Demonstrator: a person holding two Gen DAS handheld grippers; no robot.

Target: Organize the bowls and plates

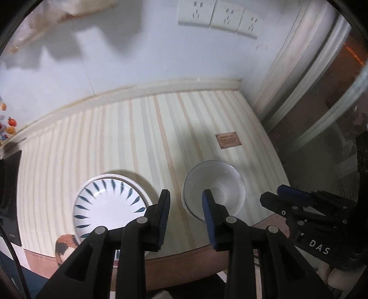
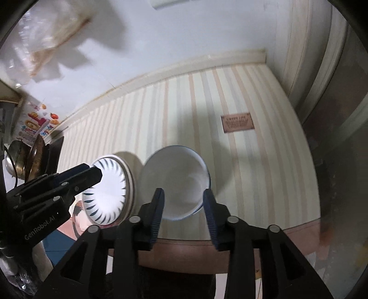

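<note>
A white plate with dark blue leaf marks [image 1: 110,204] lies on a striped tablecloth [image 1: 142,138], near the front edge. A plain white bowl [image 1: 214,188] stands to its right. My left gripper [image 1: 186,211] is open and empty, held above the gap between plate and bowl. In the right wrist view the bowl [image 2: 174,181] shows a thin blue rim, with the plate [image 2: 108,191] at its left. My right gripper [image 2: 184,209] is open and empty, just in front of the bowl. It also shows in the left wrist view [image 1: 287,197], right of the bowl.
A small brown label [image 1: 228,140] is on the cloth behind the bowl. The wall has three sockets [image 1: 218,18]. A striped curtain [image 1: 299,69] hangs at the right. A metal pot and a colourful packet [image 2: 34,131] stand at the left. The table's front edge [image 2: 184,248] is brown.
</note>
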